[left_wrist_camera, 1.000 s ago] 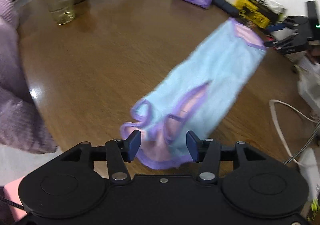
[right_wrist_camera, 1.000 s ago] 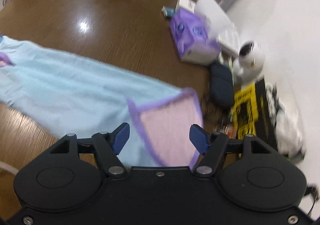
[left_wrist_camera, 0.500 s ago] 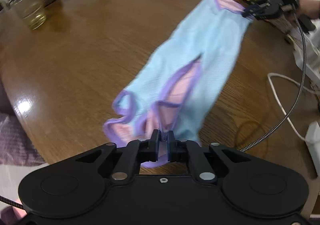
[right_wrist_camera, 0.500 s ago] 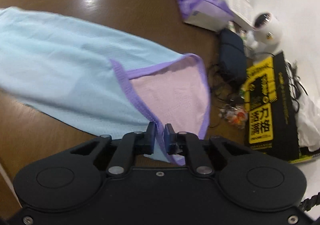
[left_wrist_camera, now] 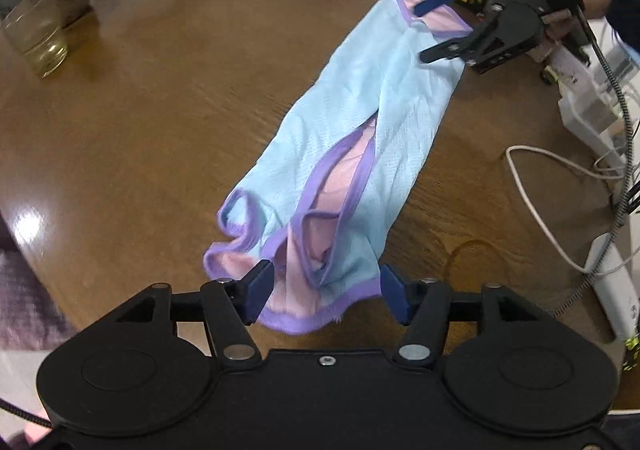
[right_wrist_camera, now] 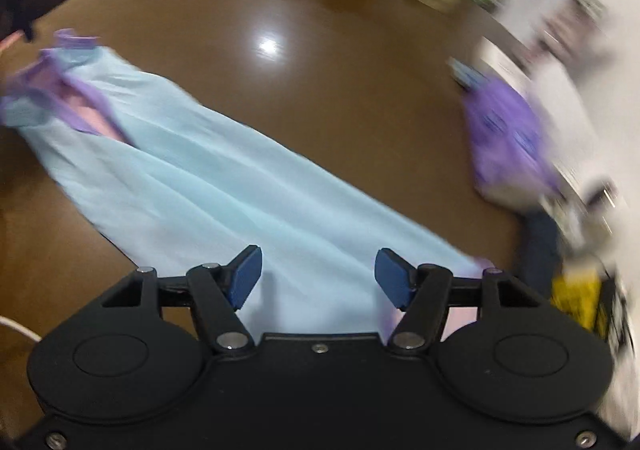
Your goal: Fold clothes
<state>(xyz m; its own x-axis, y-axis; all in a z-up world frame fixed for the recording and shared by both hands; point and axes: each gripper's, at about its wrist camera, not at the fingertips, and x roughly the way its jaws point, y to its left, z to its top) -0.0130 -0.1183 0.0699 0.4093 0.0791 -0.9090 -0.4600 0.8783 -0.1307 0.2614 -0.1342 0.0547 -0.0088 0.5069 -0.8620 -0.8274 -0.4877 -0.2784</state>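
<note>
Left wrist view: garment (left_wrist_camera: 352, 138) runs diagonally (straps nearest), seemingly flat.

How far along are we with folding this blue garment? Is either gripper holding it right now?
Done: the light blue garment lies stretched in a long strip on the wooden table. In hand: nothing. The left gripper straddles the purple-hemmed end and the right gripper the opposite end, jaws opening, pads clear of the cloth. Left: no crosswise fold is visible yet, so the end-to-end folding remains.
</note>
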